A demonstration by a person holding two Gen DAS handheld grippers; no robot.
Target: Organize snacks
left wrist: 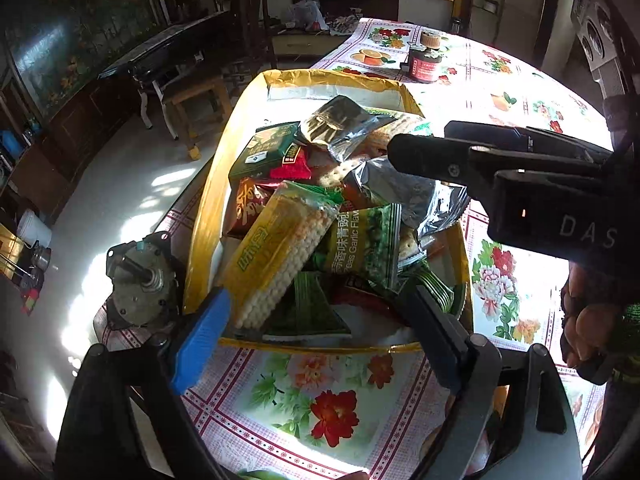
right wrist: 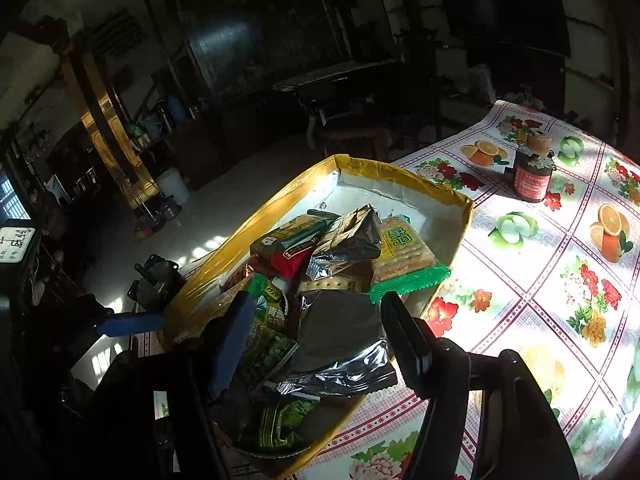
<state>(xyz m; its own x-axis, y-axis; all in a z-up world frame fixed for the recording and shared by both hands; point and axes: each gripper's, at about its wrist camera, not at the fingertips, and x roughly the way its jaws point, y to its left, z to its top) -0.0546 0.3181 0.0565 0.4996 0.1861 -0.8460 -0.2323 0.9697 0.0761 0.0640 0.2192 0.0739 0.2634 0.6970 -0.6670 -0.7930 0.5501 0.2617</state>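
A yellow-rimmed tray [left wrist: 208,216] on the floral table holds a heap of snack packets. A yellow cracker pack [left wrist: 276,256] lies on top near the front, beside a green garlic-pea bag [left wrist: 364,240], a silver foil bag [left wrist: 340,124] and a green box [left wrist: 260,152]. My left gripper [left wrist: 316,332] is open, its fingers straddling the tray's near end, empty. My right gripper [right wrist: 316,340] is open above a silver foil bag [right wrist: 340,344], holding nothing; it also shows in the left wrist view [left wrist: 404,152] over the tray. A cracker pack with a green edge [right wrist: 404,256] lies at the tray's right side.
A dark red jar with a cork lid [left wrist: 426,60] stands far back on the table; it also shows in the right wrist view [right wrist: 534,176]. A grey metal motor [left wrist: 140,280] sits at the table's left edge by the tray. Beyond the left edge are floor, a stool and dark furniture.
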